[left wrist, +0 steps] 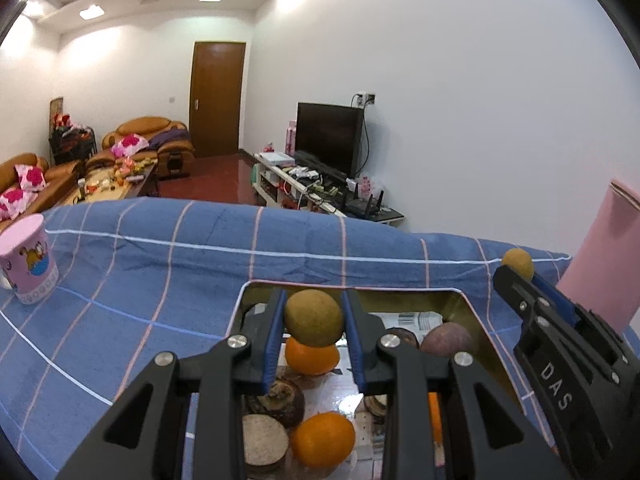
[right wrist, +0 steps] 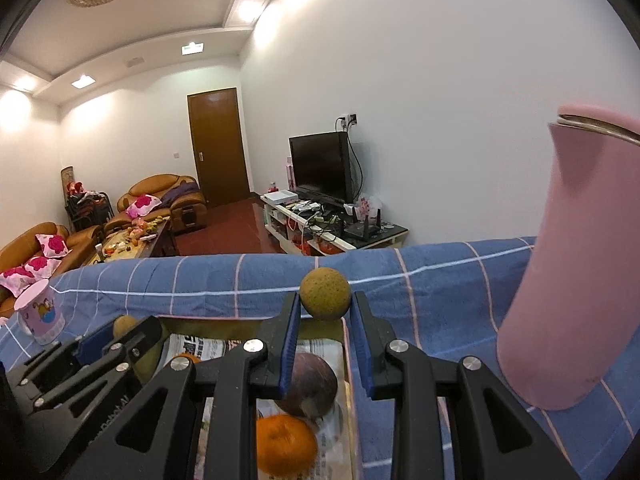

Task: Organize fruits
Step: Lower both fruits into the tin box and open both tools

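Note:
My left gripper (left wrist: 315, 300) is shut on a round yellow-brown fruit (left wrist: 314, 317), held above an open box (left wrist: 360, 285) lined with newspaper. In the box lie two oranges (left wrist: 322, 438), a purple fruit (left wrist: 446, 338) and some dark brown pieces (left wrist: 276, 400). To the right, my right gripper (left wrist: 518, 274) is shut on a second yellow-brown fruit (left wrist: 517, 264). In the right wrist view that gripper (right wrist: 326, 300) grips its fruit (right wrist: 325, 294) over the box's far right corner, above a purple fruit (right wrist: 308, 384) and an orange (right wrist: 286, 444). The left gripper (right wrist: 124, 330) shows at the left.
The box sits on a blue checked cloth (left wrist: 160, 264). A tall pink container (right wrist: 580, 280) stands close on the right, and a pink cartoon cup (left wrist: 28, 260) on the left. Beyond the cloth's far edge are sofas, a coffee table and a TV stand.

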`<state>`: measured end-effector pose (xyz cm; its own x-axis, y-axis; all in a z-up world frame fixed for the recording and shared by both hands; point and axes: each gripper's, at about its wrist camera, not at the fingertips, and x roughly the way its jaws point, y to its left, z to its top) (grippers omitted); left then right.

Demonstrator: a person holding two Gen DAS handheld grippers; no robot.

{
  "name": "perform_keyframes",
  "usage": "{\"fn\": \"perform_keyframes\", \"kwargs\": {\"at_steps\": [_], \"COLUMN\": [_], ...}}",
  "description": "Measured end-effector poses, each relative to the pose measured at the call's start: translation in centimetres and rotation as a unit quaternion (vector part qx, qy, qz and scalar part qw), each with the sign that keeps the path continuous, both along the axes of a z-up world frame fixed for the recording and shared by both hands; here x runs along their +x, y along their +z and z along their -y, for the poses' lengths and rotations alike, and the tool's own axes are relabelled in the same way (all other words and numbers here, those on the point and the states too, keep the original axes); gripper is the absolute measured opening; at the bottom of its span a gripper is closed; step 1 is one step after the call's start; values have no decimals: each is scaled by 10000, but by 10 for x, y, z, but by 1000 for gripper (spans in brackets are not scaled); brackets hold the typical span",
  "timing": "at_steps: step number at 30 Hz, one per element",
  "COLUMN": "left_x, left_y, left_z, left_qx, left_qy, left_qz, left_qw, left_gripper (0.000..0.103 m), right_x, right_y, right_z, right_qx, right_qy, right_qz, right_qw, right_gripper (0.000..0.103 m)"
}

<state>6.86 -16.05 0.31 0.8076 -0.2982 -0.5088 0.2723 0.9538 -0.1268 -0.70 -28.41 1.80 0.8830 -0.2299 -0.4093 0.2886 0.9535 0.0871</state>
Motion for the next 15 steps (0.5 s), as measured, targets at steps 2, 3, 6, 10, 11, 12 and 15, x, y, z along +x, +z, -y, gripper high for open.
{"fn": "perform_keyframes", "kwargs": {"at_steps": [2, 3, 6, 10, 11, 12, 15], "left_x": [5, 7, 11, 14, 15, 16, 15], "left_y": [-3, -4, -8, -15, -16, -18, -21], "left_z": [5, 7, 13, 16, 15, 15, 13], "left_qx": [63, 118, 256, 451, 464, 510, 537], "left_qy": [-9, -8, -5, 53, 54, 75, 68], "left_qz": [-122, -150, -273, -418, -458, -486, -560], "left_qw": [9999, 9998, 9993, 9981, 9979, 9975, 9970], "left_gripper": [30, 30, 30, 30, 30, 30, 30], "right_x": [6, 8, 17, 33, 36, 40, 44], "right_y": [-3, -5, -10, -22, -25, -29, -32], "right_z": [2, 4, 8, 10, 9, 9, 10], "right_qx": [34, 66, 224, 321, 325, 337, 411], "right_qy": [36, 63, 168, 370, 401, 445, 631], "right_qz": [-110, -174, -370, -766, -867, -977, -1120], "right_qw": [9999, 9998, 9989, 9959, 9949, 9936, 9908], "right_gripper": [28, 28, 28, 28, 28, 28, 28]}}
